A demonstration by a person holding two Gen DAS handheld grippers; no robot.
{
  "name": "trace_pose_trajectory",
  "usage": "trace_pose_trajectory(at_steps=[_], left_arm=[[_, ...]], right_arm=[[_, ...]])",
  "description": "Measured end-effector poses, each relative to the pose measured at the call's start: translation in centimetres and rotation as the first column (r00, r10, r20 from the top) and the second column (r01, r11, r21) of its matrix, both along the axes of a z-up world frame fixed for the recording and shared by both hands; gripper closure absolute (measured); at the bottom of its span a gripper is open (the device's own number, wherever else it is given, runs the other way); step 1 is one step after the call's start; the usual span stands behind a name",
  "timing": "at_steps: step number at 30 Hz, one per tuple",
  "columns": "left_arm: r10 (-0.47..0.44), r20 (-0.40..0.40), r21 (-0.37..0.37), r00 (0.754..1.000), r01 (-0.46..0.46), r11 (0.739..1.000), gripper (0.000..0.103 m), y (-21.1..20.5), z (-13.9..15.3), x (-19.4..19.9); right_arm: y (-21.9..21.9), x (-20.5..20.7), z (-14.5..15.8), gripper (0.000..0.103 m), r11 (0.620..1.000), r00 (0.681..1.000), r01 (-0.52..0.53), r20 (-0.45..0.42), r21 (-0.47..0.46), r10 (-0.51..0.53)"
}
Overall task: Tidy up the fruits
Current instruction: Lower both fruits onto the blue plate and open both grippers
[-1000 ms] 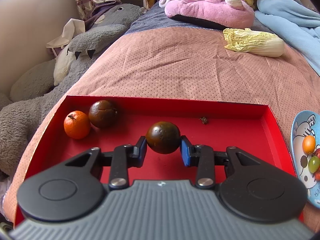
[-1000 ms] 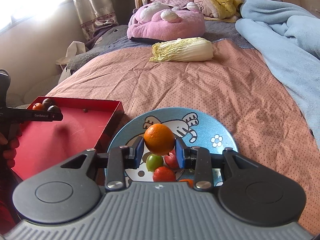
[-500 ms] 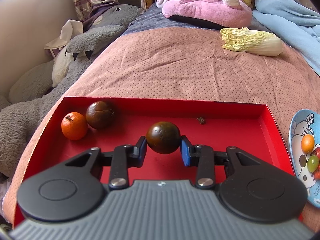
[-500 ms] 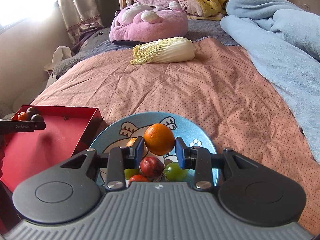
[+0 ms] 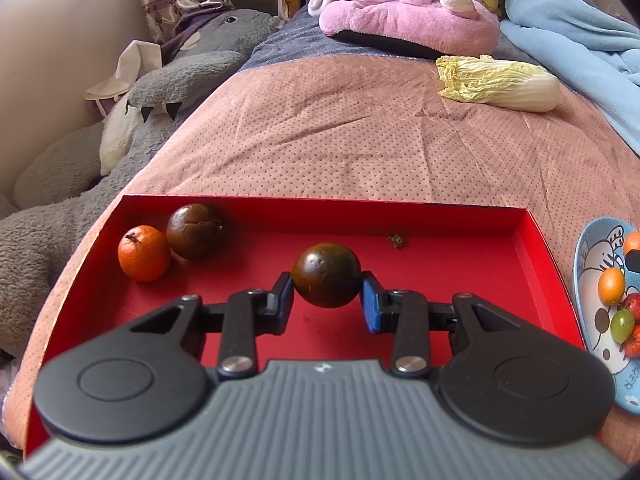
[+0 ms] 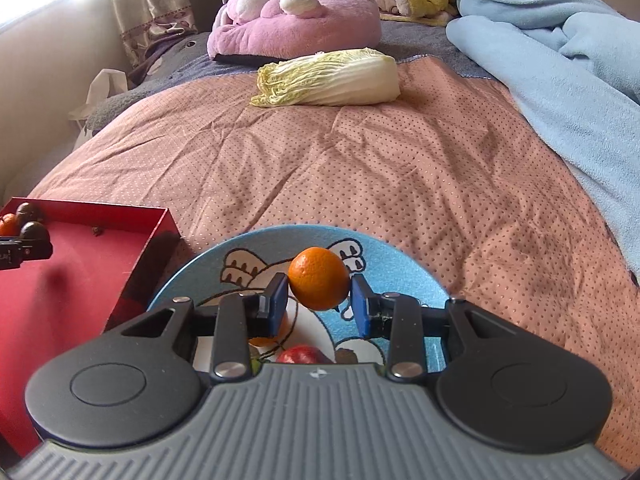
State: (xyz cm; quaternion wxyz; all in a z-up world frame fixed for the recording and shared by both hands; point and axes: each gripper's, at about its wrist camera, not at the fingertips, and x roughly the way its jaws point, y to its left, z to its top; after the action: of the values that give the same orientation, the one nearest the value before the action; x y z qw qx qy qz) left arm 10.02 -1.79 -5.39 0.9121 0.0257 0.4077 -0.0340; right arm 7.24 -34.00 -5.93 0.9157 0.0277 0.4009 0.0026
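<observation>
A dark brown fruit (image 5: 326, 275) is clamped between the blue pads of the left claw (image 5: 327, 295) and held over the red tray (image 5: 460, 264), where an orange (image 5: 144, 253) and a second brown fruit (image 5: 195, 231) lie touching at the far left corner. A small orange (image 6: 319, 278) is clamped in the right claw (image 6: 318, 294) above the blue cartoon plate (image 6: 400, 256), which sits on the bed just beside the tray and carries more fruit.

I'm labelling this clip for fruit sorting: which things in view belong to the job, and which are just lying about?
Job:
- dark round fruit in left claw
- orange in right claw
- red tray
- blue cartoon plate

Lying about:
- napa cabbage
- pink plush
- grey plush
- blue blanket
</observation>
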Motion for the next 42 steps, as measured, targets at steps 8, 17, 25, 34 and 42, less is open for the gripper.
trace_pose_trajectory(at_steps=[8,17,25,34,42], left_arm=[[-0.013,-0.001,0.003,1.000,0.013,1.000,0.064,-0.2,-0.1,-0.1],[-0.009,-0.001,0.024,1.000,0.009,1.000,0.064,-0.3,-0.1,-0.3],[-0.098,0.038,0.060,0.994,0.096,0.994,0.064,-2.4,0.4,-1.8],[-0.216,0.083,0.034,0.973,0.214,0.976,0.064,-6.8,2.2,-4.0],[-0.374,0.080,-0.037,0.924,0.378,0.925,0.064,-13.9,2.6,-6.4]], right_arm=[[-0.2,-0.3,-0.7,0.040,1.000,1.000,0.004,0.007,-0.023,-0.004],[-0.5,-4.5,1.5,0.022,1.000,0.997,-0.010,0.078,0.018,0.009],[0.8,-7.9,2.4,0.016,0.995,0.993,-0.085,0.086,0.045,0.081],[-0.5,-9.0,2.9,0.016,0.996,0.994,-0.064,0.096,0.057,0.059],[-2.9,-10.1,3.9,0.016,0.997,0.986,0.032,0.160,0.074,-0.043]])
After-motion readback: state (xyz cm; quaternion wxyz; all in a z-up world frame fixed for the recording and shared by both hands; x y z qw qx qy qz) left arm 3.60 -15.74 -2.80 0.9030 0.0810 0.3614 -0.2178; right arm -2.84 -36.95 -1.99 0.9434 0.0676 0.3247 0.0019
